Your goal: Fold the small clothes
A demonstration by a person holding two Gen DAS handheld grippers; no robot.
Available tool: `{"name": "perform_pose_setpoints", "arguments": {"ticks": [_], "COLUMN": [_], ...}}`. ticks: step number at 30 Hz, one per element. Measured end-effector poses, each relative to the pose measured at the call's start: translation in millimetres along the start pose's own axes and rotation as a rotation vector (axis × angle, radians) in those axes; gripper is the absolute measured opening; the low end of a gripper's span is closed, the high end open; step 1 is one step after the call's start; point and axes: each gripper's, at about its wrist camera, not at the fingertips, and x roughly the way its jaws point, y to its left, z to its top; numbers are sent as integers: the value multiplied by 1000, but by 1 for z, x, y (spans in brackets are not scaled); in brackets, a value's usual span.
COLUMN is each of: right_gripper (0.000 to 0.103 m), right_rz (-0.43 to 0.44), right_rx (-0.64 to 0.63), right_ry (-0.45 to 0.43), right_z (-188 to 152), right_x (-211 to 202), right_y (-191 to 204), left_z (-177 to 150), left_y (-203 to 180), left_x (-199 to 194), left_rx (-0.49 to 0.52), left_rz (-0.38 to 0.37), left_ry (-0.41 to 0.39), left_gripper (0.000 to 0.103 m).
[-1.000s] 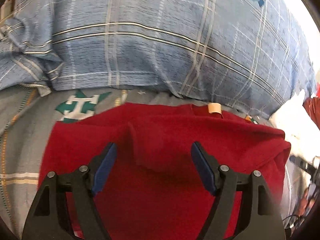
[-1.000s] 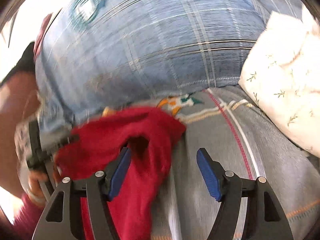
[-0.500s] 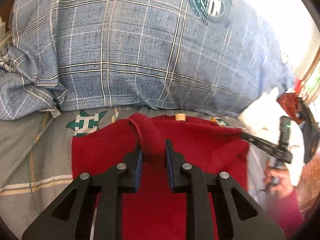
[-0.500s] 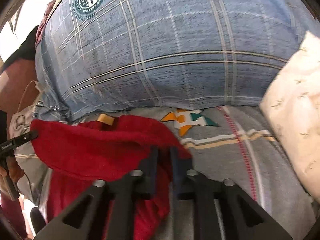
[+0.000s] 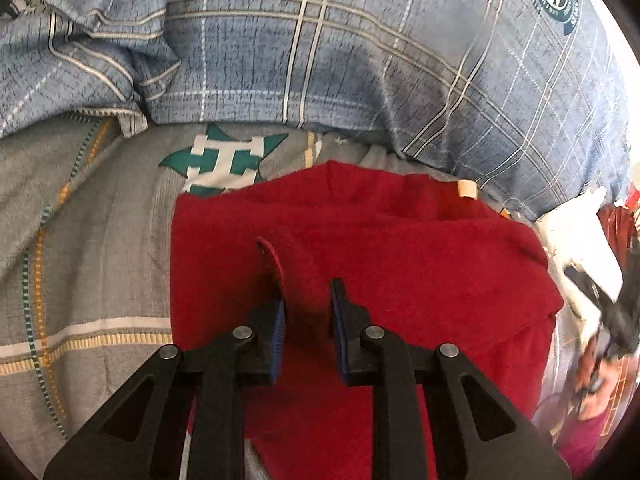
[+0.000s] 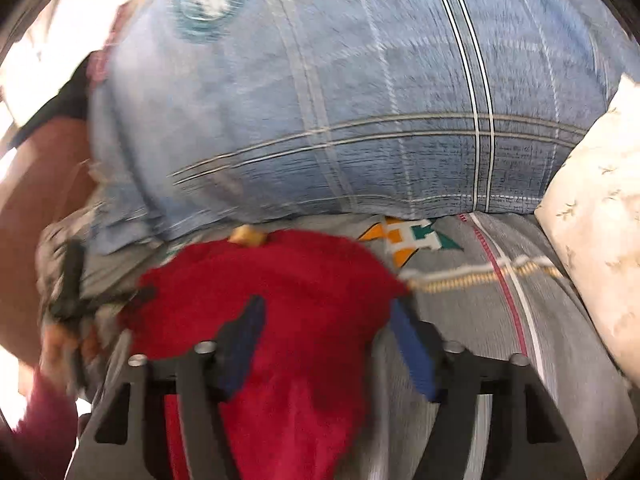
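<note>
Red garment (image 5: 400, 264) on bedsheet (image 5: 100, 248): left hand-held gripper (image 5: 307, 312) pinches raised fold; right hand-held gripper (image 6: 332, 344) spread wide above it.

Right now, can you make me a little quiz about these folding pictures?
1. True or false: the right gripper has its fingers spread apart.
2. What colour is the garment? A blue, B red, C green.
3. Which gripper pinches a fold of the garment?
Key: 1 true; 2 B; 3 the left gripper.
</note>
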Motion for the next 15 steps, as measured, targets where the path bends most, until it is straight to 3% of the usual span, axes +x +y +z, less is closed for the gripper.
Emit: {"name": "perform_pose_setpoints", "arguments": {"ticks": [2, 4, 6, 7, 10, 12, 14, 15], "right_gripper": [69, 67, 40, 11, 6, 6, 6, 6], "right_rz": [-6, -75, -153, -174, -111, -168, -179, -177], "right_rx": [-60, -121, -142, -113, 17, -14, -3, 2], "right_ry": [38, 68, 88, 75, -77, -129, -87, -11], "right_z": [-15, -27, -32, -30, -22, -31, -51, -64], "right_x": [-3, 12, 32, 34, -4, -26, -28, -18], "right_y": [7, 12, 10, 4, -7, -3, -8, -13], "left_z": [1, 2, 2, 2, 0, -3, -6, -8], "left_y": [-3, -5, -7, -8, -12, -18, -27, -30], "left_x": [0, 0, 1, 1, -6, -10, -3, 5], "left_rx": [9, 12, -2, -6, 4, 32, 68, 85], "left_rz": [9, 20, 31, 34, -13, -39, -22, 5], "left_ry": [0, 0, 0, -1, 3, -4, 0, 17], "left_gripper": [18, 18, 18, 18, 21, 22, 22, 22]}}
